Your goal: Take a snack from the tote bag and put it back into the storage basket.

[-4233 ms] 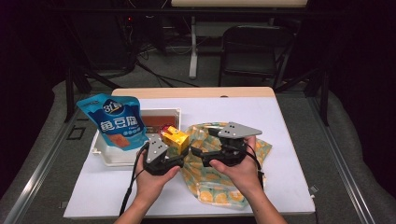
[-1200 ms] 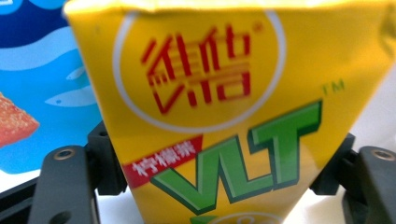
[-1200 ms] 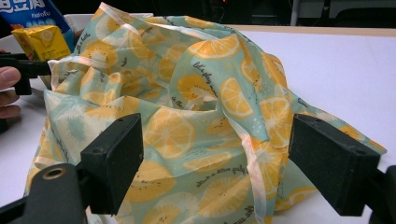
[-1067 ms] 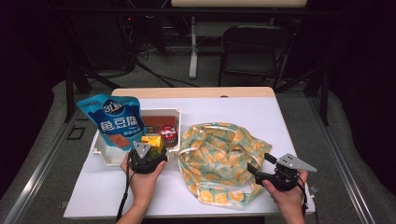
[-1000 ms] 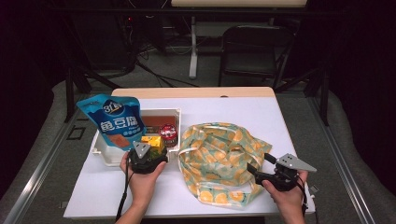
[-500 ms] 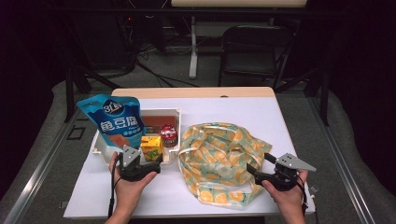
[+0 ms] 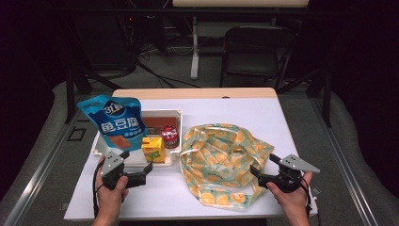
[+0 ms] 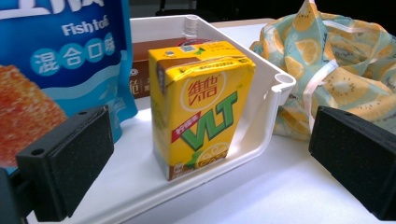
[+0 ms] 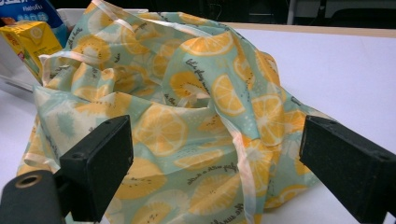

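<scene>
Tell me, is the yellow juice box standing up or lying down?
Standing up. The yellow juice box stands on its base inside the white tray, its top flaps upward.

One yellow lemon-tea carton (image 7: 153, 149), one blue snack pouch (image 7: 117, 122), one red-lidded can (image 7: 169, 136). One white plastic tray (image 7: 176, 113), one lemon-print fabric bag (image 7: 221, 160).

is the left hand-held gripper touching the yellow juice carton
Apart. In the left gripper view the yellow juice carton stands in the white tray, with the left hand-held gripper open, jaws wide, and clear space on both sides.
</scene>
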{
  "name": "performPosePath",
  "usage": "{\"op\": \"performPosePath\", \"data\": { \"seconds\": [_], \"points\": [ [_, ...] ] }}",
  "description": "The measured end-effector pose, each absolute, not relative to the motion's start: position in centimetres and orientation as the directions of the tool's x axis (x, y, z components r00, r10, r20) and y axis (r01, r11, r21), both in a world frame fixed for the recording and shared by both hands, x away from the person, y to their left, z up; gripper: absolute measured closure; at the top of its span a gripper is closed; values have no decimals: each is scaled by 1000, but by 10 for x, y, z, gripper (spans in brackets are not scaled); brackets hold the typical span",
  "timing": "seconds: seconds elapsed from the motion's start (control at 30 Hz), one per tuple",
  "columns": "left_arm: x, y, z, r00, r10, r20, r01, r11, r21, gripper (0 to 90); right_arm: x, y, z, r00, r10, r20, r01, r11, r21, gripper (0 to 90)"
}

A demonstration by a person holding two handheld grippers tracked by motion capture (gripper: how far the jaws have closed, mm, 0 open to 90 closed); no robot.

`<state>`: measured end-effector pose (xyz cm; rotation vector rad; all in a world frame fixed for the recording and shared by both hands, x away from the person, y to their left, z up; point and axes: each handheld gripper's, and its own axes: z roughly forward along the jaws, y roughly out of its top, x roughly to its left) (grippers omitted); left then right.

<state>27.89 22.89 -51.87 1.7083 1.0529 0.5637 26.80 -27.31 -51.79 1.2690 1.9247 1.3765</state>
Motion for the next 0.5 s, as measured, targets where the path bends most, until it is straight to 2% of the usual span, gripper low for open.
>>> {"op": "performPosePath", "data": {
  "seconds": [0.5],
  "points": [
    [267,268,-520,530,841,-106,366,-114,924,1,265,-286,-523,-457,879,131,435,93,896,95]
  ]
}}
